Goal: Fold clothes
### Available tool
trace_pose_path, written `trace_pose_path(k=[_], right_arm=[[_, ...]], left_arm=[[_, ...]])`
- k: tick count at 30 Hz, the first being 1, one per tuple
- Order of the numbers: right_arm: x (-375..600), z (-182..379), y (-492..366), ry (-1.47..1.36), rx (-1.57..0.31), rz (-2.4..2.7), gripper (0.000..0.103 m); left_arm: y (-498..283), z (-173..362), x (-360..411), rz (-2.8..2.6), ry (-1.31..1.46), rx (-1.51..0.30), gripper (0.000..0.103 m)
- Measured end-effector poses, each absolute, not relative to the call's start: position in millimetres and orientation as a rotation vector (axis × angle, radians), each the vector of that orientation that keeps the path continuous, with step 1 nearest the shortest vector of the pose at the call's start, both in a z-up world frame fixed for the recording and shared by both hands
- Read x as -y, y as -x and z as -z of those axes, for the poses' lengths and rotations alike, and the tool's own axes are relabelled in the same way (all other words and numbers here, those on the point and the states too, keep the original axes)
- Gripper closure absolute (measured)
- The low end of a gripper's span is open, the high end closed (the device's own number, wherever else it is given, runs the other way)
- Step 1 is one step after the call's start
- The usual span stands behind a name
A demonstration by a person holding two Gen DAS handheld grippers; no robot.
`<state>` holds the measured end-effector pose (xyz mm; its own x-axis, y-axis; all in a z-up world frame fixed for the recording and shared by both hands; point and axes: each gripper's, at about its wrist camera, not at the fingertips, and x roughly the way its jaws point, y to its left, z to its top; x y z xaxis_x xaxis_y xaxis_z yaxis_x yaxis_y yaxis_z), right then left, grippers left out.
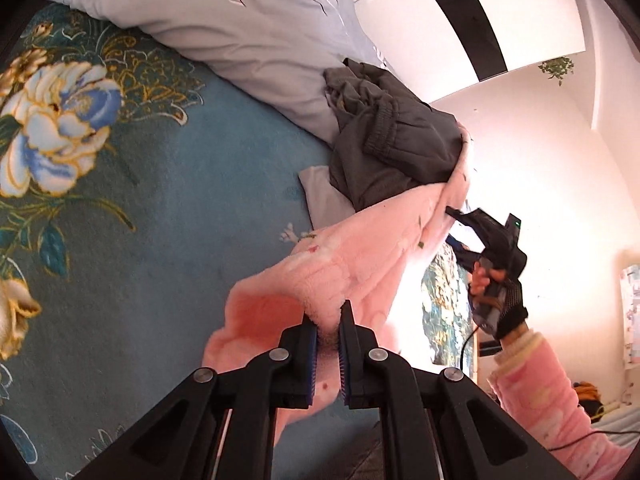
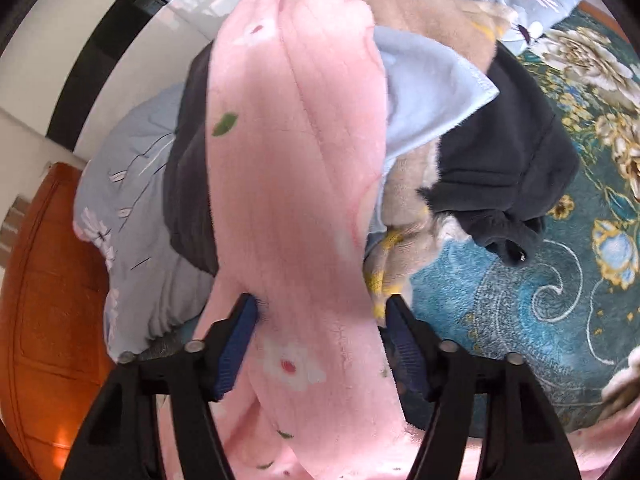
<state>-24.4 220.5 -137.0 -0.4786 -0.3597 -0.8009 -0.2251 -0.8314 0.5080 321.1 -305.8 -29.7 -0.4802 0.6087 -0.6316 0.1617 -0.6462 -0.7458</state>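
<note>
**Pink fleece strung between two grippers over the bed**

Over the teal floral bedspread (image 1: 168, 216), the pink fleece garment (image 1: 352, 256) hangs lifted, its long axis running from the left gripper (image 1: 327, 332) at the near end up and away to the right gripper (image 1: 460, 216) at the far right. The left gripper is pinched tight on a bunched edge of the fleece. In the right wrist view the right gripper (image 2: 320, 320) stands part spread with a wide band of the same pink garment (image 2: 296, 168) between its pads; whether they press on it I cannot tell. Beyond lies a heap of dark clothes (image 1: 392, 140) against a pale blue pillow (image 1: 240, 24). Judging by this, the next move depends on drawing the two ends apart along that axis.
</note>
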Motion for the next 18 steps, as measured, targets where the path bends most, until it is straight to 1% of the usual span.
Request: trace_pose_path(k=[1, 3, 6, 12, 15, 18], right_arm=[[-219.6, 137.9, 23.9, -1.565, 0.867, 2.486, 0.082], [-217.4, 136.8, 21.1, -1.579, 0.799, 2.522, 0.093], [-221.7, 130.1, 6.6, -1.557, 0.707, 2.570, 0.096], [-243.3, 110.5, -45.5, -1.475, 0.649, 2.581, 0.098], [-238.9, 108.3, -80.9, -1.490, 0.651, 2.451, 0.098], [-206.8, 117.0, -111.7, -1.571, 0.567, 2.260, 0.098]], left_arm=[[-322.4, 30.8, 306.1, -2.196, 1.415, 1.136, 0.094], [-324.7, 34.5, 306.9, -2.191, 1.439, 1.138, 0.094], [-335.5, 39.9, 311.3, -2.173, 1.478, 1.161, 0.094], [-334.2, 56.9, 314.4, -2.178, 1.540, 1.164, 0.094], [-332.5, 64.7, 324.5, -2.229, 1.576, 1.165, 0.093], [-335.5, 75.0, 342.2, -2.282, 1.634, 1.187, 0.093]])
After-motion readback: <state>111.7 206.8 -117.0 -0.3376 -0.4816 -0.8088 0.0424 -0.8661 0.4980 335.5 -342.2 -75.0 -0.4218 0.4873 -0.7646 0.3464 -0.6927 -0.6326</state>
